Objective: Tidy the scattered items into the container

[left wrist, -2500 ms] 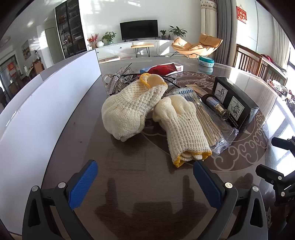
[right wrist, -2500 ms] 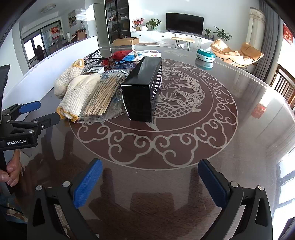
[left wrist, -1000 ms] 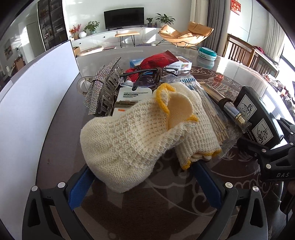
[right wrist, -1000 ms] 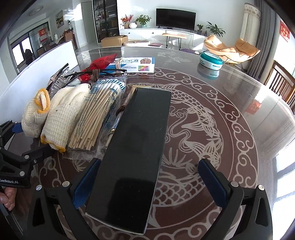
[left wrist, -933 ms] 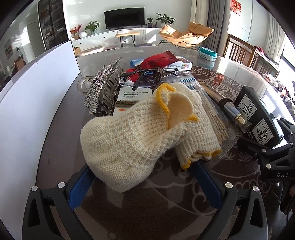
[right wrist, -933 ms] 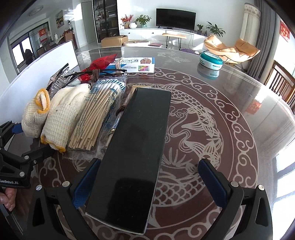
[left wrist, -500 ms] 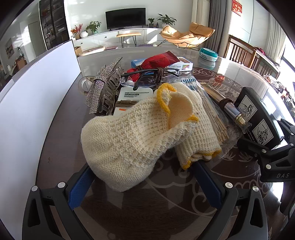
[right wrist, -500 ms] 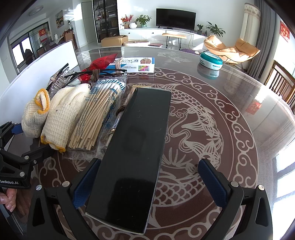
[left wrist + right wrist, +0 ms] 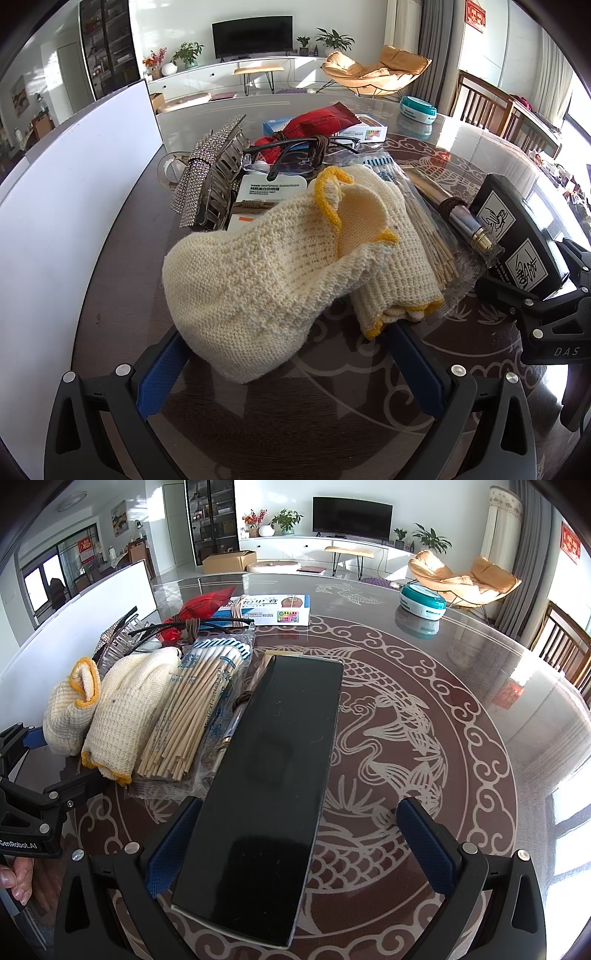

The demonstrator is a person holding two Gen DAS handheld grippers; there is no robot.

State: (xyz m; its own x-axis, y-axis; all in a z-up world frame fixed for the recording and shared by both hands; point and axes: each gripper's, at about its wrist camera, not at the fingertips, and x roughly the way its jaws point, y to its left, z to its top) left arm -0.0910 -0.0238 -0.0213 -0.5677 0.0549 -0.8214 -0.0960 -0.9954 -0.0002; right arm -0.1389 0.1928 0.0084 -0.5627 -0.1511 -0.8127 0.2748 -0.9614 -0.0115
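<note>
Both sets of jaws stand apart: left gripper (image 9: 288,365) straddles the near glove (image 9: 258,288), right gripper (image 9: 295,842) the black box (image 9: 273,786). Closing left could snag the second glove (image 9: 399,266); the glossy box may slip.

Right of the long black rectangular box (image 9: 266,779), the patterned glass bench (image 9: 461,720) lay open. Left of it, cream knitted gloves (image 9: 266,273) and a clear bag of wooden sticks (image 9: 188,716) crowded against the white board wall (image 9: 70,192).

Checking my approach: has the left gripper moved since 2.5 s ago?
Yes. The left gripper has advanced toward the gloves: its open fingers now flank them, where bare table lay between before.
</note>
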